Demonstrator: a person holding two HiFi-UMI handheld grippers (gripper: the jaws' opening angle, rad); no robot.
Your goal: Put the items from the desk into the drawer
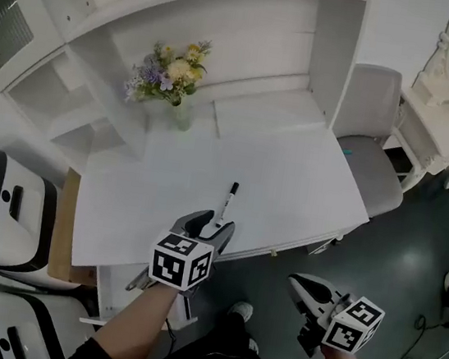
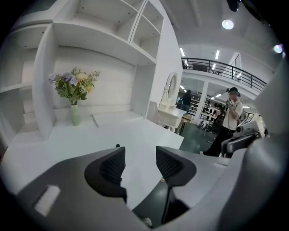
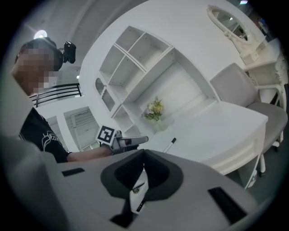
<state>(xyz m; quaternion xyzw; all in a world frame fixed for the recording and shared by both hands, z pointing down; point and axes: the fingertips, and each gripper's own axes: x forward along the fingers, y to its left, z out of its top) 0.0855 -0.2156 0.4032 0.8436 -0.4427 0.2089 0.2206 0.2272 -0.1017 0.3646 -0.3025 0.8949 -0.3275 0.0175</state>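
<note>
- Our left gripper (image 2: 140, 155) has its jaws moderately apart with nothing between them; we see bare table (image 2: 149, 135) through the gap.
- Our right gripper (image 3: 143, 154) has its jaws closed on a slim white item (image 3: 137, 193), which we cannot identify.
- The black-capped pen (image 1: 226, 200) lies on the table just beyond the left jaws, near the front edge.
- The drawer (image 1: 114, 283) stands open below that edge, under our left arm.
- Our right gripper hangs off the table, over the floor.
- A vase of flowers (image 1: 172, 72) stands at the back.
</note>
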